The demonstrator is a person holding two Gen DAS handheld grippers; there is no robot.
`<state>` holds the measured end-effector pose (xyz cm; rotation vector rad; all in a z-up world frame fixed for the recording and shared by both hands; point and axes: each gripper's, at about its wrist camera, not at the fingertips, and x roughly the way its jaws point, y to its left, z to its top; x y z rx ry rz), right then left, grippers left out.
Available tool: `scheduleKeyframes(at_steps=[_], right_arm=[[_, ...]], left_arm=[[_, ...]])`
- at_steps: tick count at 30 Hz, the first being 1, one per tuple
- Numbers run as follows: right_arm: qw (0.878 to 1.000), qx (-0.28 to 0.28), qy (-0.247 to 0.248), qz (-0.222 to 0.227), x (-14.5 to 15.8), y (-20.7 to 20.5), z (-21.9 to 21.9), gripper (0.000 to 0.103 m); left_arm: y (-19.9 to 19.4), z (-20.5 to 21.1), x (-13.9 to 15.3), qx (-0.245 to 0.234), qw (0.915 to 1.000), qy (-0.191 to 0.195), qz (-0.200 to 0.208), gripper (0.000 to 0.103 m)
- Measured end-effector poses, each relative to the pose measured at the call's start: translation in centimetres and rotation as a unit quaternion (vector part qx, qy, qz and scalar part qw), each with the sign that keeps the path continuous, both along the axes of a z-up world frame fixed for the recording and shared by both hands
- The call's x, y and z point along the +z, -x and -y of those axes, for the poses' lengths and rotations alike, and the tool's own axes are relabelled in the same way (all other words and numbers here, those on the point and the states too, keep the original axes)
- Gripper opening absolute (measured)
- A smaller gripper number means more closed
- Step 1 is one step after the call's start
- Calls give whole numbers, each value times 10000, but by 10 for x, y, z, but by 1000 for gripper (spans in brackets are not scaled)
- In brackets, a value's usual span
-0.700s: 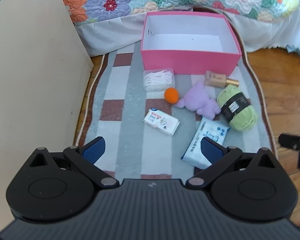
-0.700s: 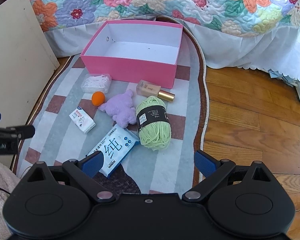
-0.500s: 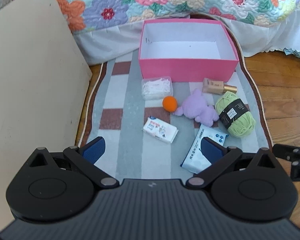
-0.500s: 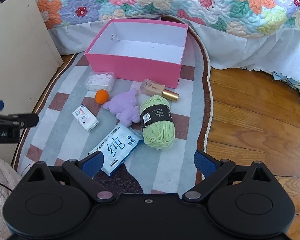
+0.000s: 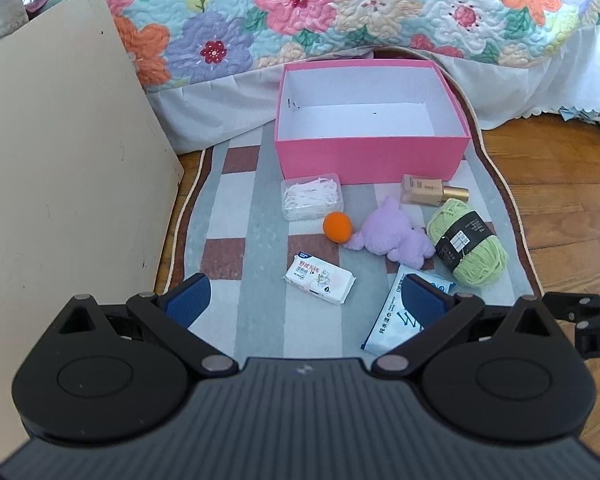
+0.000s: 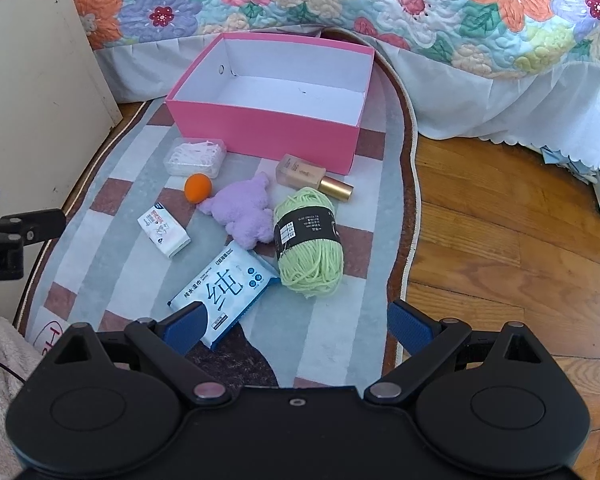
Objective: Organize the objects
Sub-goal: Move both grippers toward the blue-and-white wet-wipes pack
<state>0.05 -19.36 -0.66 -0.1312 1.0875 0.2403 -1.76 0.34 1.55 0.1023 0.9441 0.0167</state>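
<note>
Both sets of tongs hang spread wide and empty above a striped rug (image 5: 260, 184) at the foot of a flower-quilted bed (image 5: 340, 12), where seven small things wait in front of an open pink box (image 5: 370, 156) that holds nothing so far. The left tongs (image 5: 304, 296) point down toward a small tissue pack (image 5: 320, 278); the right tongs (image 6: 298, 320) hover over a blue wet-wipe pack (image 6: 226, 284) and a skein of green yarn (image 6: 308, 240).

The crowding is the main hazard. The purple plush toy (image 6: 240, 212) touches an orange ball (image 6: 198, 188) and lies just beside the yarn, so a finger pushed down between them would likely send the ball rolling off across the rug. The foundation bottle (image 6: 304, 172) lies on its side close against the box wall, leaving little room for a finger behind it; a grip on its gold cap may slip. The clear tub of floss picks (image 6: 196, 158) looks slick and could squirt from the pads. The flat wipe packs may fold or slide rather than lift. The two tongs work near each other and could collide.
</note>
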Motion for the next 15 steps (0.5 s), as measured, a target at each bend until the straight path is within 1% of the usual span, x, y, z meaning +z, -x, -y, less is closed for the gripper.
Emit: scheduleKeyframes(at_steps=[3,7,9,15], right_arm=[[10000,15,11,21,1,0,0,99],[10000,21,-21,-4,0,0,1,99],[10000,18,-52,-43,-1,-1,2,99],[9999,-2,-83,-97,-3,-2,4,99]], left_arm=[[0,1,-4,-111,9997,117,-199,103],[0,3,-9,-134,9992,41,-364,101],[0,2,-11,-116,9989,108,-445,100],[1,-2,-13,-109,9954,695,-645,100]])
